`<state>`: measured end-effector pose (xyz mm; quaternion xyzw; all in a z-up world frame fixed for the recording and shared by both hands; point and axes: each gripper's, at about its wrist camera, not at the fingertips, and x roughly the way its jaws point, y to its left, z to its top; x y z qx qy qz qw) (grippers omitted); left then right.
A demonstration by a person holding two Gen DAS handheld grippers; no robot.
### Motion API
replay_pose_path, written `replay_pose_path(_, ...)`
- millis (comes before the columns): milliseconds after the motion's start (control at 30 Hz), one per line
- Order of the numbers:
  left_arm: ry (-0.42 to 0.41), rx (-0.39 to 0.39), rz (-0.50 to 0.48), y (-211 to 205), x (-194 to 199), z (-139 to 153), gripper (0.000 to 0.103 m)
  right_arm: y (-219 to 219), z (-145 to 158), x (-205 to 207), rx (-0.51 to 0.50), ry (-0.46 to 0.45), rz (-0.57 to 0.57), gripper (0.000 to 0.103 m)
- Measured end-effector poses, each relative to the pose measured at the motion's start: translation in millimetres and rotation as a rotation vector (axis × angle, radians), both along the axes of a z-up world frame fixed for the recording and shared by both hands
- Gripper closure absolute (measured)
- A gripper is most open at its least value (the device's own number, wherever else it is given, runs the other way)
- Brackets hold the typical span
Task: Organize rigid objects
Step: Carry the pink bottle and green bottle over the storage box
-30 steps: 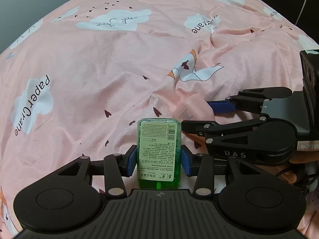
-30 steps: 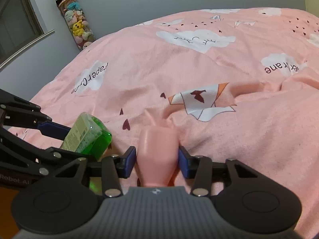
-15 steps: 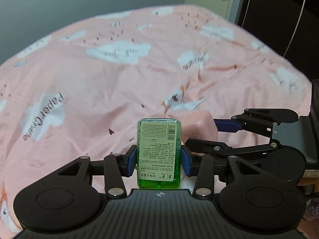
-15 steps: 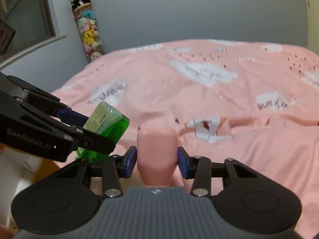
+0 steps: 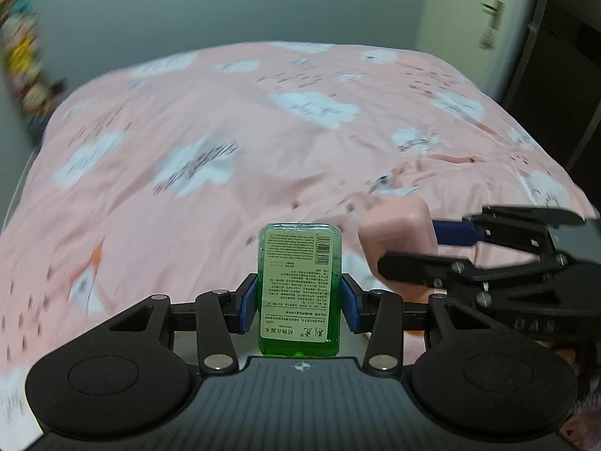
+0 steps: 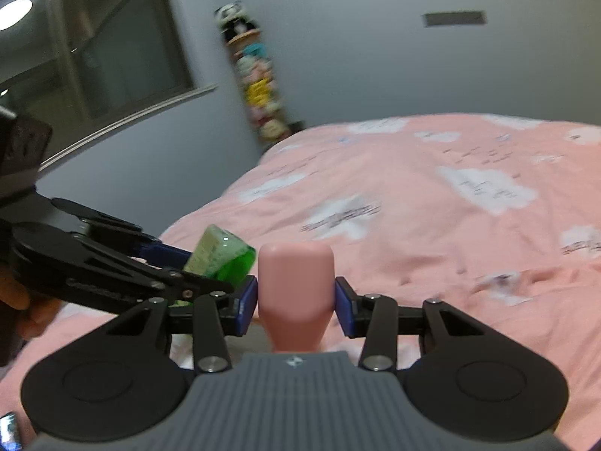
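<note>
A flat green bottle (image 5: 299, 289) with a printed white label stands upright between the blue pads of my left gripper (image 5: 299, 302), which is shut on it. A plain pink bottle (image 6: 296, 293) is clamped between the blue pads of my right gripper (image 6: 296, 306). Both are lifted clear of the pink bed cover (image 5: 225, 143). In the left wrist view the right gripper (image 5: 435, 251) with the pink bottle (image 5: 398, 233) hangs just to the right. In the right wrist view the left gripper (image 6: 188, 263) with the green bottle (image 6: 221, 255) hangs to the left.
The bed's pink cover (image 6: 450, 206) with white clouds fills the space below. A tall column of plush toys (image 6: 255, 86) stands in the far corner by a window (image 6: 94, 49). A dark wardrobe (image 5: 556, 75) lies right of the bed. A person's hand (image 6: 22, 300) holds the left gripper.
Both grippers have risen off the bed with their bottles still held. The views now take in the walls, the window and the toy column, and the bed lies farther below.
</note>
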<state>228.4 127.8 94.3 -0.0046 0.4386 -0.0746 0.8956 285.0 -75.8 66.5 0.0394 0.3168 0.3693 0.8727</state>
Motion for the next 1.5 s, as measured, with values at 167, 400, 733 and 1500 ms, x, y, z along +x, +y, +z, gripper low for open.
replay_pose_path(167,0.050,-0.042,0.128,25.3,-23.5,-22.9,0.052,49.8,-12.2,-21.5,-0.127,0.060,0.109,0.060)
replay_pose_path(400,0.167,-0.038,0.211,36.4,-19.3,-76.9,0.052,102.5,-56.3,-30.8,-0.358,0.109,0.168,0.060)
replay_pose_path(733,0.201,-0.044,0.259,56.8,-11.8,-99.4,0.052,147.0,-97.5,-26.3,-0.577,0.073,0.231,0.061)
replay_pose_path(1500,0.232,-0.136,0.236,42.9,-2.4,-98.7,0.052,109.0,-71.8,-22.6,-0.573,-0.082,0.183,0.069)
